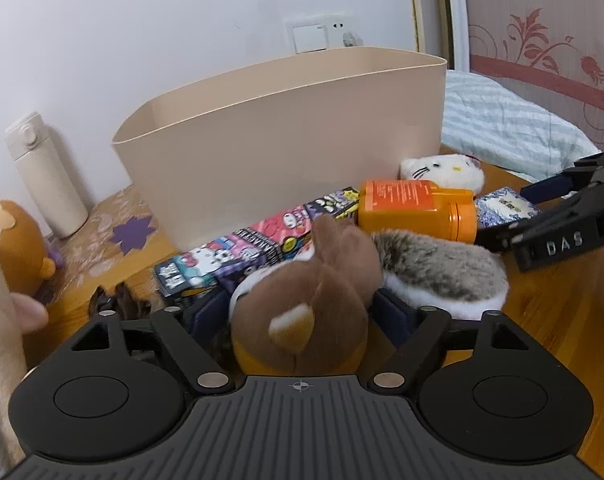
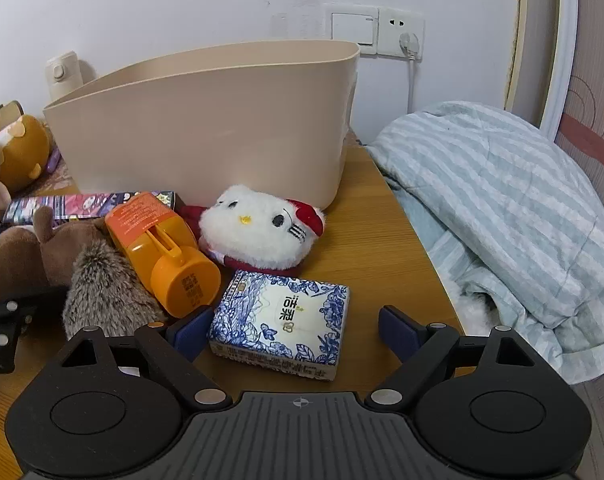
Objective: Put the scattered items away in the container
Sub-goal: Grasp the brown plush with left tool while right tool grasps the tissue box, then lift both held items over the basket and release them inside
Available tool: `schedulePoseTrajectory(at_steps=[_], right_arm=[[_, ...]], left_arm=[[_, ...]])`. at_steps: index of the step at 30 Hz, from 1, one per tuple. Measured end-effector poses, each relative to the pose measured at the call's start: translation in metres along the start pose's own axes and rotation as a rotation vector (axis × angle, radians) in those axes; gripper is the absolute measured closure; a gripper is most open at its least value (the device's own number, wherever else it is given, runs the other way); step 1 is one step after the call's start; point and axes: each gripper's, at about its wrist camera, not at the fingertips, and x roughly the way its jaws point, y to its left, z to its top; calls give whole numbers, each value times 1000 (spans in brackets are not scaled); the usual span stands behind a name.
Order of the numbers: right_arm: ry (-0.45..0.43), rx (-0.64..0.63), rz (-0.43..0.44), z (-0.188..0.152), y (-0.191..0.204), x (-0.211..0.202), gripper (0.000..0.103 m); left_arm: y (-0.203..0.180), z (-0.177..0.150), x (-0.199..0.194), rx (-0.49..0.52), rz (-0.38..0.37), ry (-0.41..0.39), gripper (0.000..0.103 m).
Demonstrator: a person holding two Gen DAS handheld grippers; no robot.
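So the left gripper (image 1: pixel 300 312) has the brown plush toy (image 1: pixel 302 300) sitting right between its blue pads (image 1: pixel 206 314); the toy fills the gap, but the spot where pad meets fur is buried behind the plush, so I honestly can't tell if it's squeezed or just framed. The right gripper (image 2: pixel 290 330) is spread wide, with the blue-and-white tissue pack (image 2: pixel 282 324) lying flat on the wooden table (image 2: pixel 382 248) between the fingers. There's bare wood showing between the pack and the right-hand finger, so nothing is clamped there. The beige bin (image 2: pixel 206 120) stands at the back of the table near the wall, and everything loose is piled in front of it: an orange bottle (image 2: pixel 162 244) lying on its side with the cap toward the camera, a white cat plush (image 2: pixel 262 228) with a red bow close to the bin's front wall, a grey furry plush (image 2: pixel 106 296) touching the bottle, and a long cartoon-print box (image 1: pixel 258 244) lying along the bin's base. Off toward the left edge there's an orange-brown stuffed toy (image 1: pixel 18 244) and a cream flask (image 1: pixel 42 176) by the wall. The bin's inside isn't visible from either camera, the grey plush is half hidden behind the brown one, and something dark and stripy by the left gripper is too cut off to name. A striped blanket (image 2: pixel 502 208) hangs off the table's right edge.
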Motion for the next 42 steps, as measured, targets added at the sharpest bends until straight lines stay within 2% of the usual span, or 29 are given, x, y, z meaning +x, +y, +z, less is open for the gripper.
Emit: schedulePoseTrajectory(at_steps=[2,4,6,8,24,32,42], right_arm=[[-3,-6,-8,0,1,0,16],[-11,-5,-11,0,1,-1,24],[-21,2,-18,-1,-2,-1,36],[-32,16,-19,-1,-6,-3,43],[-75,39,17,-10,-9,-33,43],[-150,-2,41,-3,1,-71,43],[-255,-55,46,26,9,-111,43]], left_arm=[[0,1,4,-7,-3,-1,25],[0,0,3,-28,-3,-10,28],[2,-2,1,-46,-11,-22,32],[4,-4,-2,-58,-14,-26,35],[13,-14,-40,-153,-16,-60,36],[15,-10,-70,-191,-26,-130,36],[32,16,-97,-250,-20,-226,36]])
